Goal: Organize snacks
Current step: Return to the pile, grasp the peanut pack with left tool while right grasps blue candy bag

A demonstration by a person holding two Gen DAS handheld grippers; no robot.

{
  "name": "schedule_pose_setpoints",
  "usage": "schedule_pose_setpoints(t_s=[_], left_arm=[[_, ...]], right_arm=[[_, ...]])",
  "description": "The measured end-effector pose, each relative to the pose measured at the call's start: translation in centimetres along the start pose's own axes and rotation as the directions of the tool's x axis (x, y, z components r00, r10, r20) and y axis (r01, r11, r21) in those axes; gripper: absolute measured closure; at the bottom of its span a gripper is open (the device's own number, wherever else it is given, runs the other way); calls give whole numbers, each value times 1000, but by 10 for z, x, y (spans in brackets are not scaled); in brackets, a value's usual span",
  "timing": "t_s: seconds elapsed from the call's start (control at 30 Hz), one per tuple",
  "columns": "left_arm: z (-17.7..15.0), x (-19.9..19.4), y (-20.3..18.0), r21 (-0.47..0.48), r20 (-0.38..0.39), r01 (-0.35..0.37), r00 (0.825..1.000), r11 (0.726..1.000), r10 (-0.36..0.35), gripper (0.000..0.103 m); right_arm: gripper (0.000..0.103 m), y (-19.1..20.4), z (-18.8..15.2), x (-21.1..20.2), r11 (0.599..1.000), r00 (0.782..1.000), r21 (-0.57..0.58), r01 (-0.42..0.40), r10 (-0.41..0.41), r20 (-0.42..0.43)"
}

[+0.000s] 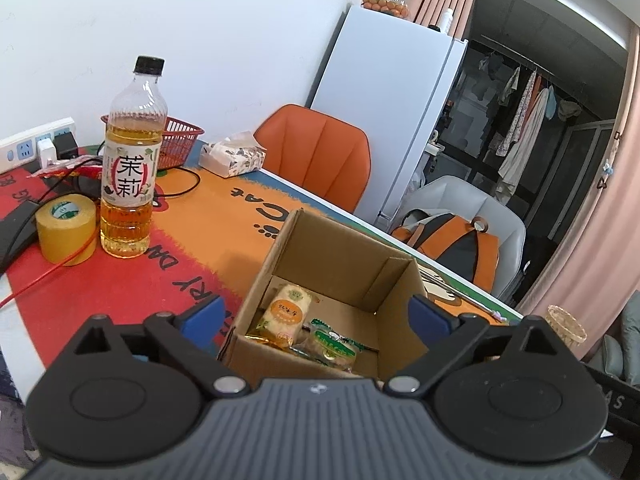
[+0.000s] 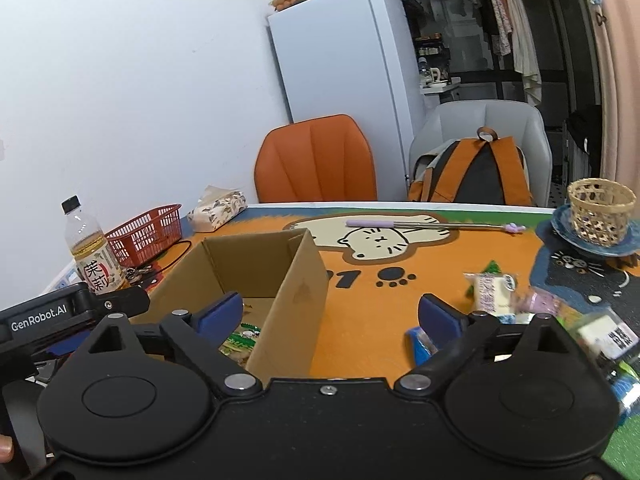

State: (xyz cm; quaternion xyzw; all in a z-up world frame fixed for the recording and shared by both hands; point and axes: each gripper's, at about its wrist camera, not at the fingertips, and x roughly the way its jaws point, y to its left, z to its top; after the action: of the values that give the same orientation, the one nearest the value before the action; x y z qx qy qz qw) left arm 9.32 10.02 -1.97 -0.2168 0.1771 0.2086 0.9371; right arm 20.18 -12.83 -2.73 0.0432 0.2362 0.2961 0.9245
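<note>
Snacks (image 1: 290, 316) are seen inside the cardboard box (image 1: 340, 256); both grippers' jaws are spread wide, nothing gripped.

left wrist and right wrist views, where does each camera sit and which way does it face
Left wrist: sits on the left hand-held gripper, looking forward and down into the cardboard box of snack packets; its open blue fingers show.
Right wrist: sits on the right hand-held gripper, facing the box's right wall and loose snacks on the table; its open fingers and the left hand-held gripper show.
Shared: box, tea bottle, red basket, orange chair, fridge.
</note>
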Motion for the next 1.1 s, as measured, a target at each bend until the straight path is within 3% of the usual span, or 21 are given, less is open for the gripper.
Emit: schedule_pose_setpoints(t_s=[0.2, 0.87, 1.1], left_arm=[[-6, -8, -9, 24, -10, 12, 1000, 1000, -11, 4], [-29, -25, -53, 73, -47, 120, 992, 990, -117, 4], [-42, -24, -70, 94, -84, 182, 981, 979, -175, 1]], right_arm=[[0, -13, -5, -17, 999, 999, 24, 24, -25, 37], [0, -74, -21, -62, 994, 996, 84, 73, -77, 43], [0, -96, -28, -77, 988, 992, 107, 109, -115, 49]])
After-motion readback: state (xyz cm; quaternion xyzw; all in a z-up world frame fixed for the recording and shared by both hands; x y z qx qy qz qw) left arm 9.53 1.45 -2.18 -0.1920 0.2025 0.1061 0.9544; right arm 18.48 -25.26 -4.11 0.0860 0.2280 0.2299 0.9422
